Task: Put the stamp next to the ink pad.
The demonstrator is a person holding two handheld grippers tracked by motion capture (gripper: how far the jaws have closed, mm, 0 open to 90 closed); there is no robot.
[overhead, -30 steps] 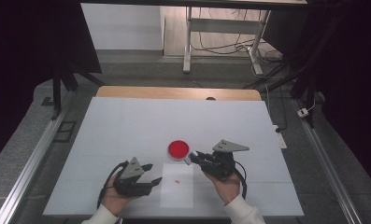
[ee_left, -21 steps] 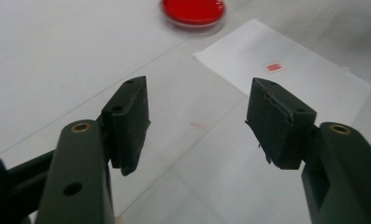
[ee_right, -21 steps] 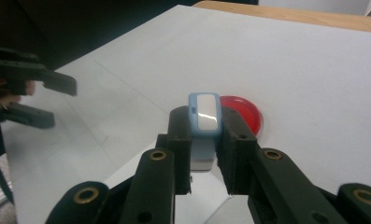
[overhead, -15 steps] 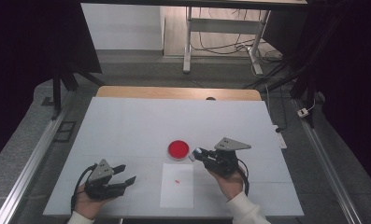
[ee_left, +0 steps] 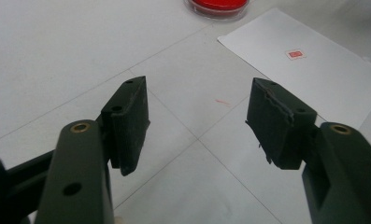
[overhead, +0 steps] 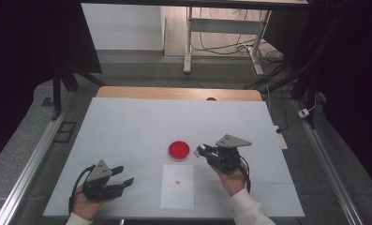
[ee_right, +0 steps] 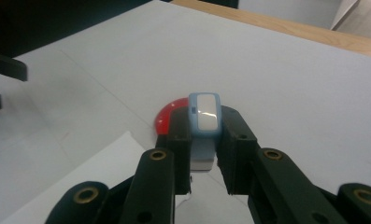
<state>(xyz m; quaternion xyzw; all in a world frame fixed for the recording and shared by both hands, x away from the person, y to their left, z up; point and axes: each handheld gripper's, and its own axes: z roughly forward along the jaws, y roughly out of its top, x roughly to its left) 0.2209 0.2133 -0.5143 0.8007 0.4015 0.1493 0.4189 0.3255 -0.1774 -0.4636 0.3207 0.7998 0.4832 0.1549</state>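
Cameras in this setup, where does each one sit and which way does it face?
High view: fixed above the person's side, looking forward and down on the white table; both hands, left gripper and right gripper show.
Left gripper view: rides the left gripper, looking past its open jaws at the tabletop.
Right gripper view: rides the right gripper, looking across the table; its jaws clamp a small light-blue stamp.
Shared: all three show the round red ink pad and white paper sheet.

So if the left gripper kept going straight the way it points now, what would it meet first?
Probably the white paper sheet: the open left gripper aims across bare table toward it, with the red dish farther off. Depth is hard to judge.
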